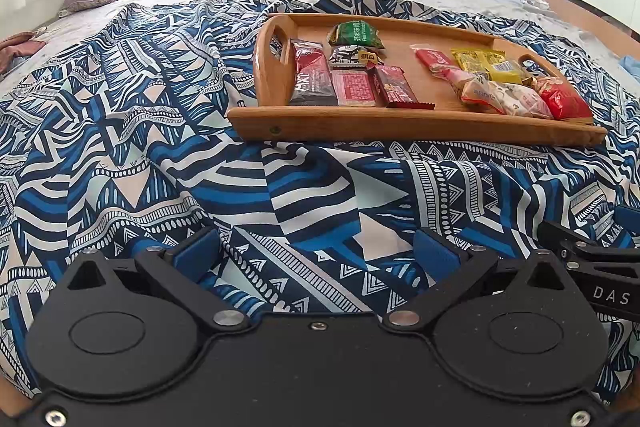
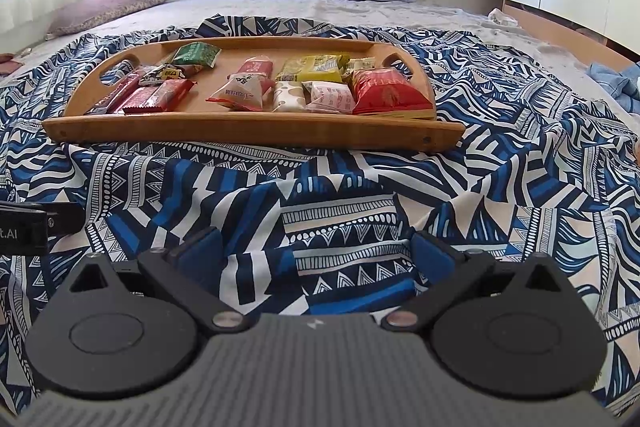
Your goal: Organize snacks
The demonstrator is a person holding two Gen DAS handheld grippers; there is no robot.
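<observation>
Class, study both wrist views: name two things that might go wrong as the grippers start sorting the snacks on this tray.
1. The wooden tray sits on a rumpled patterned cloth, so pushing on it may tilt or slide it.
2. The snacks at the right end, like the red packet, lie crowded and overlapping; gripping one may drag its neighbours.

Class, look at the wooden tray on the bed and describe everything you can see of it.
The wooden tray is a long, shallow board of honey-coloured wood with low rims and a cut-out handle at each end. It lies flat on the blue patterned cloth. Wrapped snacks lie inside in two loose groups. Neither tongs touch it.
</observation>
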